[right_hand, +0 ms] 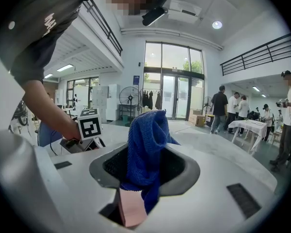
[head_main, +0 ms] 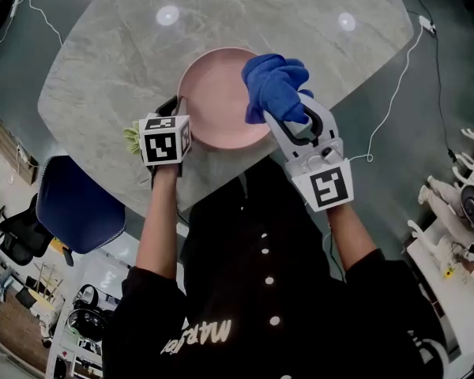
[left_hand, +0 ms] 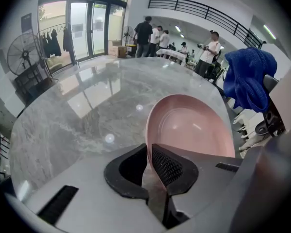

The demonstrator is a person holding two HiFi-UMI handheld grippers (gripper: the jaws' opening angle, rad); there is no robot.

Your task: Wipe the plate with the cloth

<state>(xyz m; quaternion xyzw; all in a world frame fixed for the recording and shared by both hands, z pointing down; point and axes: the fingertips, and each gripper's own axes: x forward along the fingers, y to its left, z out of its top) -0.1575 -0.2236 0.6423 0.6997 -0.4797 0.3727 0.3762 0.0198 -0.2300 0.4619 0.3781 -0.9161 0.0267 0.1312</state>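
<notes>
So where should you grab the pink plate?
By its thin rim on the near left side, with a jaw on each face. The plate is wide and shallow, so only the edge fits between jaws. The left gripper is shut on it there.

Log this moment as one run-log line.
left gripper: shut on pink plate rim | right gripper: shut on blue cloth | cloth over plate's right edge, contact unclear
</notes>
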